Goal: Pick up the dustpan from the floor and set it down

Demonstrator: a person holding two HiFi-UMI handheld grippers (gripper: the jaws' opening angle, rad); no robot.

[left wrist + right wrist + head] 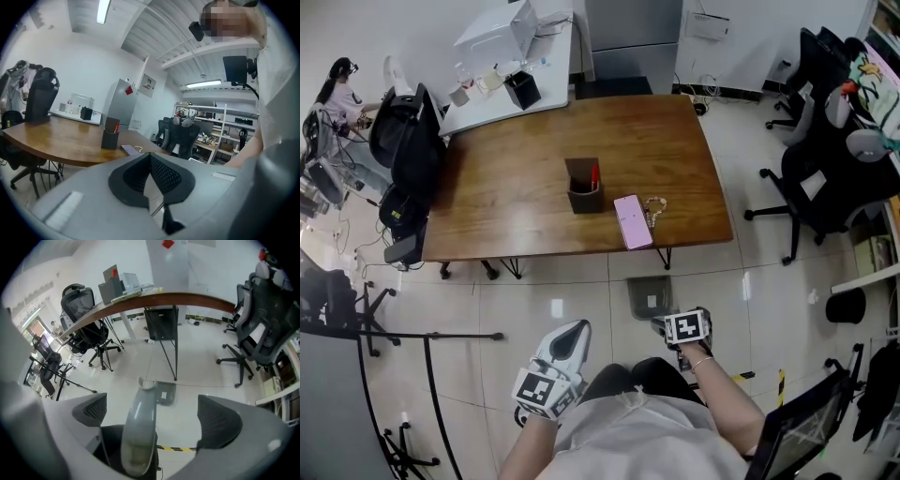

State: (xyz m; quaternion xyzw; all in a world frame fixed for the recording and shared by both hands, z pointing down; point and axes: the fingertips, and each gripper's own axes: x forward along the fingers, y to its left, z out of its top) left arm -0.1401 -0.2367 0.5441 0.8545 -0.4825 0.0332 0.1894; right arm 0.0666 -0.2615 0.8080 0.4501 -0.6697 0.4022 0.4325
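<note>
The grey dustpan (649, 295) lies on the tiled floor just in front of the table. Seen from the right gripper view, its pan (165, 393) rests flat and its long handle (139, 427) rises toward the camera. My right gripper (154, 417) is open around that handle, and neither pad (91, 411) touches it. From the head view, the right gripper (666, 324) hangs at the near end of the dustpan. My left gripper (575, 330) is held off to the left above bare floor. Its jaws meet at the tip (150, 159) with nothing between them.
A wooden table (516, 197) carries a pen holder (584, 187), a pink phone (632, 221) and keys (654, 204). Black office chairs (816, 187) stand to the right, another chair (806, 422) at the near right. Black stand legs (431, 337) spread at the left. Yellow-black tape (180, 448) marks the floor.
</note>
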